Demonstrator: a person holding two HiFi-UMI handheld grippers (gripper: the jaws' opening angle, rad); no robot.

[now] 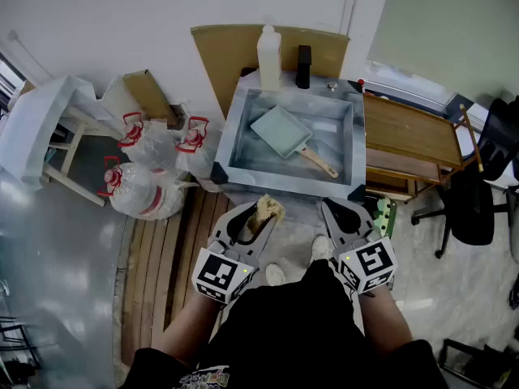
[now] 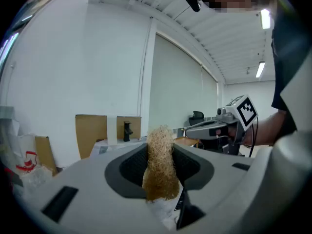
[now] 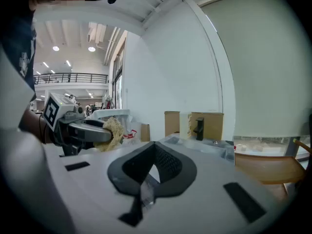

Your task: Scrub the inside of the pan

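Green pan in steel sink

A pale green rectangular pan is laid in the steel sink, its wooden handle pointed to 4 o'clock. A tan fibrous scrubber is clamped in the left gripper.

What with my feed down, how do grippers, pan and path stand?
Left gripper shut on scrubber, short of the sink. Right gripper shut, empty. Pan lying in sink, untouched. Nothing blocking the way in.
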